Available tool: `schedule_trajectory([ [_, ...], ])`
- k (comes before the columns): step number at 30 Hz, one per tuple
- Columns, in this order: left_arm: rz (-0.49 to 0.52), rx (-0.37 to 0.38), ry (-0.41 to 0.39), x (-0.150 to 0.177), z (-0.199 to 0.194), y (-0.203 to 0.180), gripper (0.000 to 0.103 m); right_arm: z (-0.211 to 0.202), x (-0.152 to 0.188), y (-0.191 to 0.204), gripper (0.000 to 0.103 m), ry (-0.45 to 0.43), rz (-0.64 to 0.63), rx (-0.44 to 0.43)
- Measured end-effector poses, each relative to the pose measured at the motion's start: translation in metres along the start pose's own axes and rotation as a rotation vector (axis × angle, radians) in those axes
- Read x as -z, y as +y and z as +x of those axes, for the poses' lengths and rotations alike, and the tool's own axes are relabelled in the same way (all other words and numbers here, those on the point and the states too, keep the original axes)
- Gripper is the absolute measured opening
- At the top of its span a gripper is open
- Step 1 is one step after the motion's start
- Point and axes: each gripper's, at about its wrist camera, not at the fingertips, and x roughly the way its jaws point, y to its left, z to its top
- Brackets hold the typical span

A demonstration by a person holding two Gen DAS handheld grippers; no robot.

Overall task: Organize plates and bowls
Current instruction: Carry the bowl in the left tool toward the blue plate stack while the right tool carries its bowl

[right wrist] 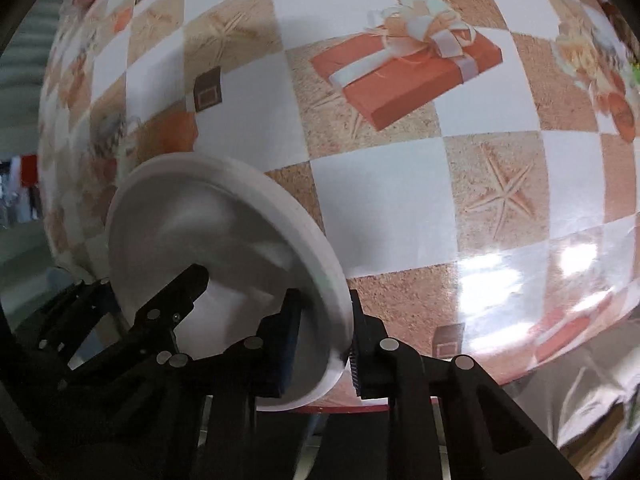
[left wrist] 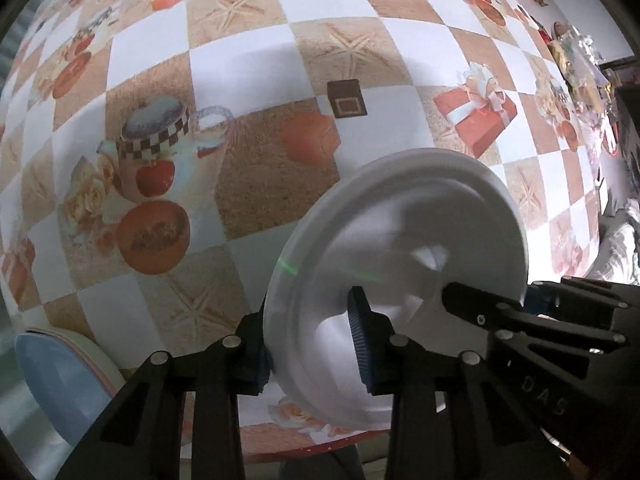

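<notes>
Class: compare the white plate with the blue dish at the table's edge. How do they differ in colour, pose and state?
The white plate is white; the blue dish is pale blue. The plate is tilted, clamped at opposite rims by the left hand-held gripper and right hand-held gripper; the dish lies ungripped on other dishes. Both look round.

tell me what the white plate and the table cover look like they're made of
White plate: looks like ceramic or melamine, smooth and fairly matte, with a thick rounded rim and soft shading; which of the two the look leaves open.
Table cover: likely vinyl or oilcloth, glossy, since bright window glare reflects off its printed checker pattern and it lies flat without weave.
</notes>
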Motion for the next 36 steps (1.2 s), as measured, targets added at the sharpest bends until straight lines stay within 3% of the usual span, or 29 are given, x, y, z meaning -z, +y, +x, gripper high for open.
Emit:
schedule_trajectory([
  [7, -0.042, 0.000, -0.004, 0.019, 0.001, 0.020, 0.037, 0.013, 0.009, 0.034, 0.023, 0.035, -0.067, 0.024],
  [16, -0.148, -0.020, 0.006, 0.074, -0.004, 0.069, 0.037, 0.037, 0.028, 0.101, 0.024, 0.088, -0.212, 0.028],
  [21, -0.196, -0.027, -0.019, 0.098, -0.003, 0.095, 0.038, 0.044, 0.025, 0.131, 0.024, 0.077, -0.238, 0.031],
  [26, -0.229, -0.034, -0.044, 0.097, -0.009, 0.115, 0.038, 0.044, 0.017, 0.153, 0.024, 0.052, -0.258, 0.040],
  [31, -0.201, -0.047, -0.071, 0.090, -0.023, 0.108, 0.038, 0.032, 0.006, 0.157, 0.024, 0.038, -0.237, 0.035],
  [36, -0.165, -0.027, -0.084, 0.091, -0.035, 0.086, 0.038, 0.018, 0.018, 0.126, 0.024, 0.030, -0.209, 0.048],
])
